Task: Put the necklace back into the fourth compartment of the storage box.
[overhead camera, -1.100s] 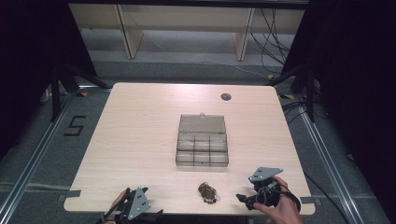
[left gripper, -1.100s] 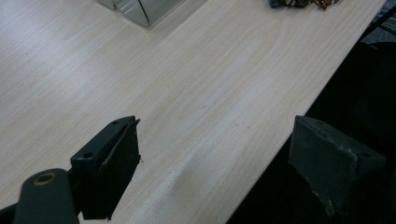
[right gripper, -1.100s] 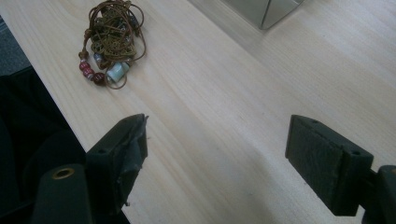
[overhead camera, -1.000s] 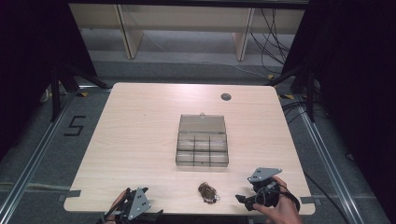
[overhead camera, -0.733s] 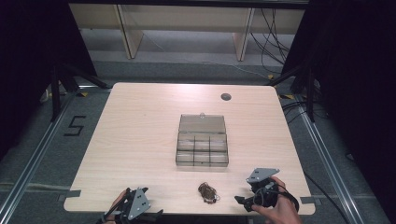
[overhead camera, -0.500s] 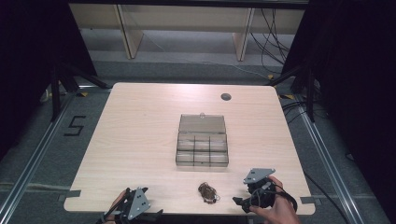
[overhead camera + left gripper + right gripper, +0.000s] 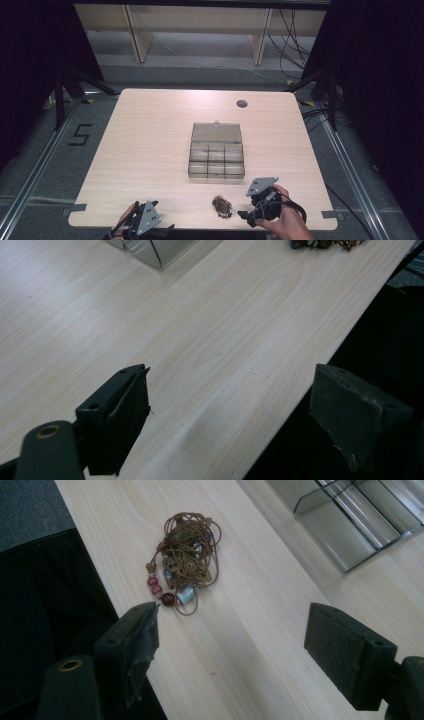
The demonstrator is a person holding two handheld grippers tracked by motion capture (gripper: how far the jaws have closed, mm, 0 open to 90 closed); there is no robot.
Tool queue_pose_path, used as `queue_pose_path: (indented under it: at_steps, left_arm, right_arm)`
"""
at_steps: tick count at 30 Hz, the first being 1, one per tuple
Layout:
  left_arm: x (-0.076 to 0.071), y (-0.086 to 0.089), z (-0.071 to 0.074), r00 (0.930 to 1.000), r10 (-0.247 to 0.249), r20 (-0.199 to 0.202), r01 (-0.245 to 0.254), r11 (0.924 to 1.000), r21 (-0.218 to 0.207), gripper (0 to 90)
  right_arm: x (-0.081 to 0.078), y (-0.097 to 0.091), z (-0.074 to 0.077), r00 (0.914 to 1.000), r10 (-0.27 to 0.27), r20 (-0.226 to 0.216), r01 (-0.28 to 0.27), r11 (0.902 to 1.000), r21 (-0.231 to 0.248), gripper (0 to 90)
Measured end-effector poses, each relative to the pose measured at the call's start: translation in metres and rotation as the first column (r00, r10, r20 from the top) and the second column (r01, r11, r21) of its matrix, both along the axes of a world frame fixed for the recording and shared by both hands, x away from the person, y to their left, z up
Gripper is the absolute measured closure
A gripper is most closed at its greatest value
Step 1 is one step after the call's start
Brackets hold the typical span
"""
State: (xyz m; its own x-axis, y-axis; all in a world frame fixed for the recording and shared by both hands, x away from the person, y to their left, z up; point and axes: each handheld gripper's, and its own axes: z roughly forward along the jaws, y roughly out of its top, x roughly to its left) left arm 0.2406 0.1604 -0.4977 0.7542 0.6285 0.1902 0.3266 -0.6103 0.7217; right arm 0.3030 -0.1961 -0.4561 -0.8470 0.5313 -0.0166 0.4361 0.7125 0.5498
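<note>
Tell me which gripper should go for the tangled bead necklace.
Right. The right gripper sits open just beside the necklace, which lies ahead of its jaws in the right gripper view. The left gripper, also open, is farther along the table edge.

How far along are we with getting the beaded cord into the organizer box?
Done: the clear organizer box sits open, lid back. In hand: nothing; the right hand-held gripper is open, pointed at the tangled beaded cord but not touching it. The left hand-held gripper is open at the table edge. Left: grasp, carry, drop in.
</note>
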Motion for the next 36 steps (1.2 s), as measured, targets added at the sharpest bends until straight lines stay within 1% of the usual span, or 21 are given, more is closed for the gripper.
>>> queue_pose_path:
  at_steps: [3,4,5,6,7,8,10,11,13,14,16,18,20,22,25,26,27,29,30,35,36]
  left_arm:
    - [0.000,-0.001,0.000,0.9999,0.010,0.002,-0.010,0.9998,-0.014,15.6]
    - [0.000,0.000,0.001,1.0000,-0.002,0.001,0.002,1.0000,0.000,15.6]
    - [0.000,0.000,0.001,1.0000,0.000,0.000,0.000,1.0000,0.004,15.6]
    - [0.000,-0.001,0.000,0.9999,0.010,0.001,-0.010,0.9999,-0.012,15.6]
    - [0.000,-0.001,0.000,1.0000,0.008,0.001,-0.008,1.0000,-0.004,15.6]
    - [0.000,0.000,0.001,1.0000,0.001,-0.002,-0.001,1.0000,-0.001,15.6]
    - [0.000,0.000,0.001,1.0000,-0.001,-0.001,0.001,1.0000,0.001,15.6]
    - [0.000,0.000,0.001,1.0000,-0.002,0.000,0.002,1.0000,-0.002,15.6]
    - [0.000,0.001,0.001,1.0000,0.002,0.002,-0.002,1.0000,-0.001,15.6]
    - [0.000,0.001,0.001,1.0000,-0.001,0.000,0.001,1.0000,-0.001,15.6]
    - [0.000,0.000,0.001,1.0000,0.001,0.001,-0.001,1.0000,0.000,15.6]
    - [0.000,0.000,0.001,1.0000,0.000,0.000,0.000,1.0000,0.001,15.6]
    - [-0.001,0.000,0.001,1.0000,0.002,-0.001,-0.002,1.0000,-0.003,15.6]
    - [0.000,-0.001,0.001,1.0000,0.003,-0.001,-0.003,1.0000,-0.003,15.6]
    - [-0.001,-0.001,0.001,1.0000,0.005,-0.001,-0.005,1.0000,-0.005,15.6]
    - [0.000,-0.001,0.000,1.0000,0.007,0.000,-0.007,0.9999,-0.008,15.6]
    - [0.000,-0.001,0.001,1.0000,0.005,-0.001,-0.005,0.9999,-0.009,15.6]
    - [0.000,0.000,0.001,1.0000,0.003,-0.003,-0.003,1.0000,-0.003,15.6]
    - [0.000,0.000,0.001,1.0000,0.002,-0.003,-0.002,1.0000,-0.003,15.6]
    - [-0.001,0.000,0.002,1.0000,0.001,0.004,-0.001,1.0000,0.001,15.6]
    - [-0.001,0.000,0.002,1.0000,0.000,0.003,0.000,1.0000,0.002,15.6]
  right_arm:
    - [-0.001,0.004,0.000,0.9997,-0.023,-0.008,0.023,0.9997,-0.006,22.8]
    - [0.000,0.005,0.001,0.9998,-0.008,-0.016,0.007,0.9999,-0.007,22.8]
    - [0.000,0.007,0.001,0.9998,0.002,-0.022,-0.002,0.9999,-0.013,22.8]
    - [0.001,0.010,0.001,0.9999,-0.002,-0.014,0.002,0.9999,-0.011,22.8]
    - [0.001,0.013,0.000,0.9999,0.003,-0.014,-0.003,0.9999,-0.012,22.8]
    - [0.003,0.018,-0.001,0.9987,0.046,-0.019,-0.047,0.9988,-0.012,22.8]
    - [0.003,0.019,0.000,0.9992,0.031,-0.025,-0.031,0.9993,-0.021,22.6]
    - [0.005,0.024,-0.003,0.9988,0.033,-0.036,-0.034,0.9990,-0.028,21.5]
    - [0.006,0.025,-0.003,0.9988,0.041,-0.028,-0.042,0.9985,-0.036,21.3]
    - [0.006,0.028,-0.004,0.9983,0.034,-0.047,-0.037,0.9984,-0.043,21.1]
    - [0.009,0.033,-0.006,0.9969,0.064,-0.047,-0.066,0.9970,-0.041,20.5]
    - [0.008,0.038,-0.007,0.9976,0.047,-0.051,-0.049,0.9976,-0.049,21.4]
    - [0.010,0.042,-0.008,0.9972,0.062,-0.042,-0.064,0.9966,-0.050,22.8]
    - [0.010,0.047,-0.009,0.9967,0.063,-0.051,-0.066,0.9961,-0.059,22.9]
    - [0.011,0.055,-0.013,0.9952,0.088,-0.043,-0.091,0.9927,-0.080,23.1]
    - [0.012,0.057,-0.014,0.9940,0.098,-0.050,-0.102,0.9911,-0.086,23.6]
    - [0.011,0.059,-0.015,0.9942,0.089,-0.060,-0.094,0.9916,-0.089,24.0]
    - [0.012,0.063,-0.017,0.9920,0.109,-0.064,-0.115,0.9883,-0.100,24.6]
    - [0.012,0.066,-0.018,0.9915,0.105,-0.077,-0.113,0.9876,-0.109,25.7]
    - [0.015,0.074,-0.024,0.9922,0.100,-0.074,-0.110,0.9848,-0.134,27.7]
    - [0.016,0.075,-0.024,0.9911,0.110,-0.075,-0.120,0.9833,-0.137,28.4]
